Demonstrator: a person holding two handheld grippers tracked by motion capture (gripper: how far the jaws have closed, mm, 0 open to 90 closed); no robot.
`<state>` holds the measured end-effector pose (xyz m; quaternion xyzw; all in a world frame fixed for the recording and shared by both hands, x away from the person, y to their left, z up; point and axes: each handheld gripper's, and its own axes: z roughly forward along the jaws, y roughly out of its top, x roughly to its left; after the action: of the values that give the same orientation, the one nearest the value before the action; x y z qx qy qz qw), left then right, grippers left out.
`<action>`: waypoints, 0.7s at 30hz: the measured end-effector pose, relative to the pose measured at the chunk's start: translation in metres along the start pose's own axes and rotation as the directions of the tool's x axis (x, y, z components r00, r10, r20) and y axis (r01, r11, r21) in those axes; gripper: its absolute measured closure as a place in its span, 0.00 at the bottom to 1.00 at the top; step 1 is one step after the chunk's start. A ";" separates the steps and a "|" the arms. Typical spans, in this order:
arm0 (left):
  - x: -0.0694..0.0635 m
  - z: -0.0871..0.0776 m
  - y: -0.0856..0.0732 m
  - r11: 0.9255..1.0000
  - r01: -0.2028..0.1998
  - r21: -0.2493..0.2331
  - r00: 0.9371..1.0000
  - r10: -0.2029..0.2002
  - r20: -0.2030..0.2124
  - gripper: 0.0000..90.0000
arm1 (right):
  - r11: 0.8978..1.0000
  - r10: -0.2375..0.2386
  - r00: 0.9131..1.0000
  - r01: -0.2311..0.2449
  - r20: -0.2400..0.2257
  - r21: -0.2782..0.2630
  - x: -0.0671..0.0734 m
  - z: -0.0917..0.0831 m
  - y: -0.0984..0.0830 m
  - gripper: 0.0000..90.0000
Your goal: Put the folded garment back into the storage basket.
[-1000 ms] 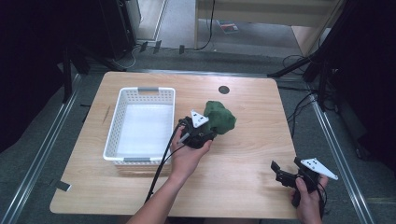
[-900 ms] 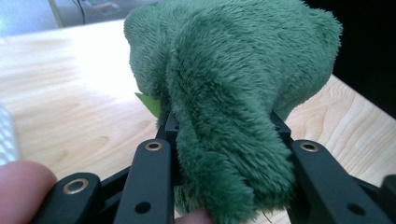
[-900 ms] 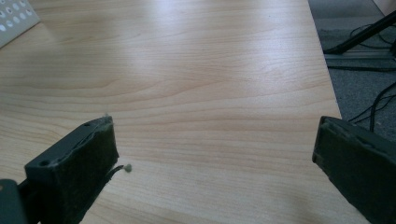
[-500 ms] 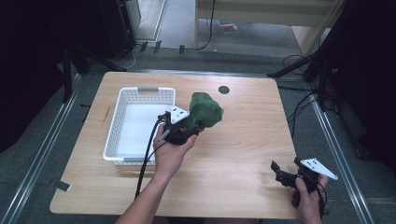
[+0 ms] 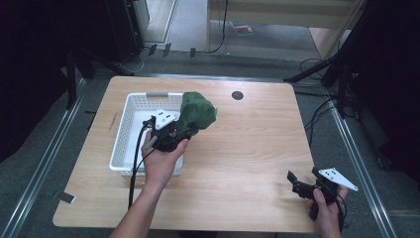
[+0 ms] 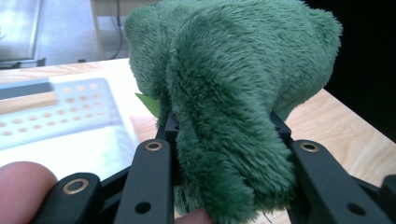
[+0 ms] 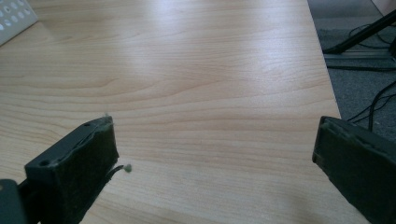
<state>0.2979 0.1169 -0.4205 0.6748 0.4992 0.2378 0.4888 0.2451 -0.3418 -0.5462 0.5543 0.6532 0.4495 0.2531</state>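
A green plush toy [image 5: 197, 113] hangs above the right rim of the white basket [image 5: 130, 130], lifted off the table. My left gripper [image 5: 184, 133] is shut on it. In the left gripper view the plush toy [image 6: 233, 88] bulges between the two black jaws, which squeeze its lower part, and the basket [image 6: 51, 112] lies blurred to the left. My right gripper [image 5: 303, 182] rests low near the table's front right corner. In the right gripper view the right gripper [image 7: 215, 163] stands open, its pads wide apart with only bare wood between them.
The wooden table [image 5: 252, 144] has a small round black grommet [image 5: 237, 95] near its back edge. A cable trails from the left gripper along the forearm. Metal rails and floor cables run along both sides of the table.
The left hand has carried the plush toy leftward and slightly up, from the table's middle to over the basket's right rim. The right hand has stayed put.
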 end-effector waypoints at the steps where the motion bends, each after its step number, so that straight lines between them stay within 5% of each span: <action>1: 0.003 -0.002 0.000 1.000 0.003 -0.002 1.000 -0.003 -0.006 0.73 | 1.000 0.000 1.000 0.000 0.000 0.001 0.000 0.000 0.000 0.00; 16: 0.050 -0.022 -0.007 0.998 0.058 -0.020 0.996 -0.059 -0.070 0.72 | 1.000 -0.003 1.000 0.003 0.000 0.001 0.000 0.000 0.000 0.00; 21: 0.070 -0.022 -0.015 0.997 0.076 -0.004 0.990 -0.076 -0.119 0.72 | 1.000 -0.004 1.000 0.004 0.000 0.001 0.000 0.000 0.000 0.00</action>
<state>0.3005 0.1896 -0.4369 0.6401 0.5528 0.2585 0.4667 0.2451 -0.3416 -0.5462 0.5533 0.6544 0.4485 0.2538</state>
